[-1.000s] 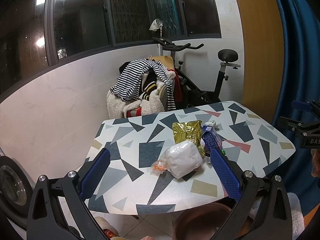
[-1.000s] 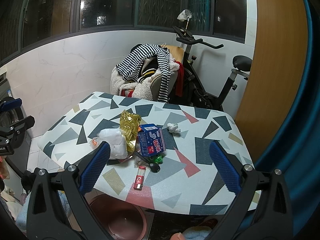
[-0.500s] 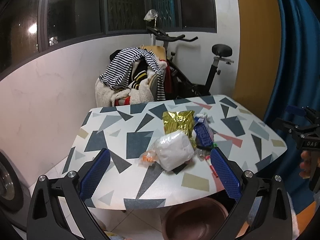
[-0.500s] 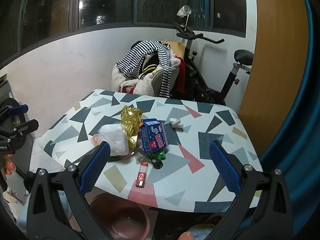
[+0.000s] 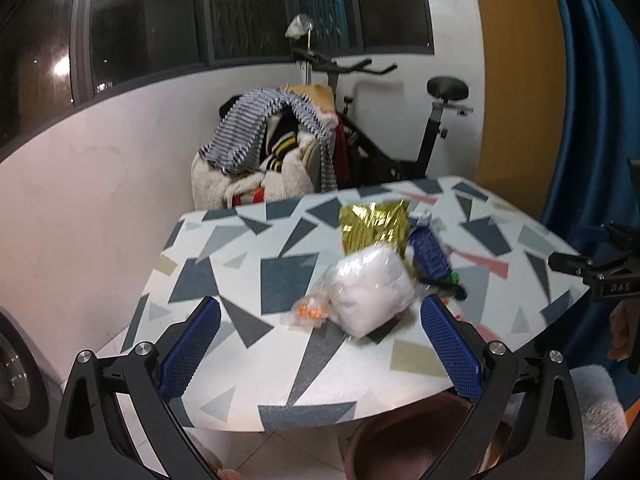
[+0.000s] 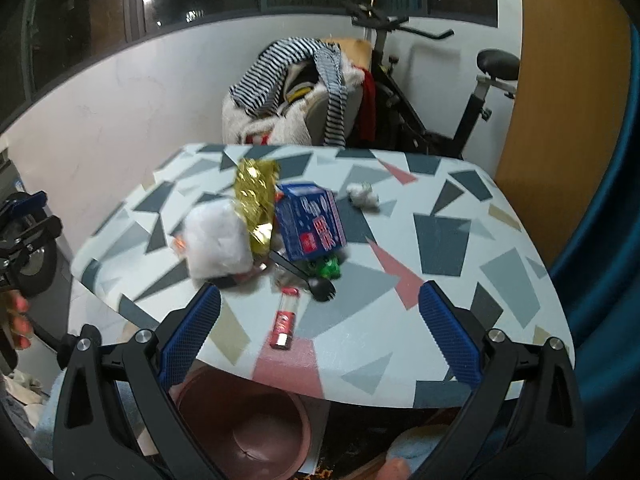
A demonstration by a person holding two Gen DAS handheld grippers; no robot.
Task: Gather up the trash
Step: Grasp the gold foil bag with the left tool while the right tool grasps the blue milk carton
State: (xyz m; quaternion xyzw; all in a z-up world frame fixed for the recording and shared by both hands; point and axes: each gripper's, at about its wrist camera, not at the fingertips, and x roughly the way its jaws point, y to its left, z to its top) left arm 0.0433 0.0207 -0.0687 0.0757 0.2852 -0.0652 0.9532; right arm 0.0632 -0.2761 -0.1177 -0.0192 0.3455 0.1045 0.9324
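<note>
Trash lies in a heap on the patterned table: a white plastic bag, a gold foil wrapper, a blue carton, a black spoon, a green scrap, a small red tube and a crumpled white tissue. My left gripper is open and empty, in front of the white bag. My right gripper is open and empty, in front of the red tube.
A brown bin stands on the floor under the table's near edge. A chair heaped with clothes and an exercise bike stand behind the table. A blue curtain hangs at the right.
Both grippers have moved closer to the table and its trash; the views are motion-blurred. Both stay open.
</note>
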